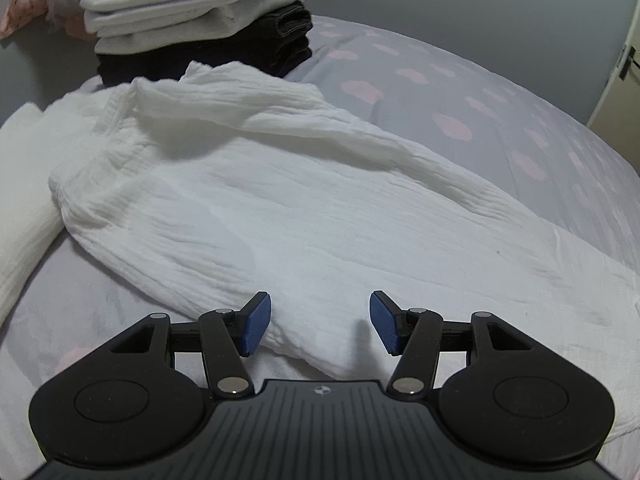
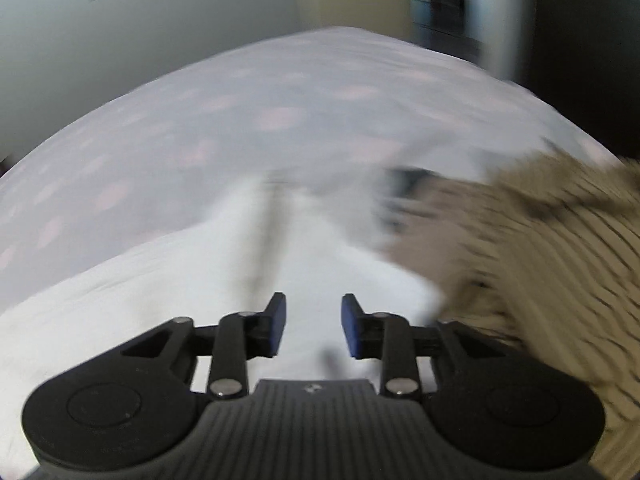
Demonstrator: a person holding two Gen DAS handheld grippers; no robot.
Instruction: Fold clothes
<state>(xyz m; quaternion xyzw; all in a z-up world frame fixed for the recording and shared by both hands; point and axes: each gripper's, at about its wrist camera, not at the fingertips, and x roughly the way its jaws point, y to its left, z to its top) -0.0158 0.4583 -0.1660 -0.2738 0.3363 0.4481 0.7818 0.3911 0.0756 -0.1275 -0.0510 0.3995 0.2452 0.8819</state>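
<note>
A crinkled white garment (image 1: 256, 200) lies spread and partly folded over on the bed. My left gripper (image 1: 319, 326) hovers just above its near edge, open, with nothing between the blue pads (image 1: 256, 326). The right wrist view is motion-blurred: the same white garment (image 2: 224, 264) lies below my right gripper (image 2: 313, 326), which is open and holds nothing. A beige striped garment (image 2: 552, 264) lies crumpled to its right.
A stack of folded clothes (image 1: 200, 16), white on top and black below, stands at the far left of the bed. The grey bedsheet with pink spots (image 1: 480, 112) stretches to the right. Beyond the bed are a wall and a doorway (image 2: 452, 4).
</note>
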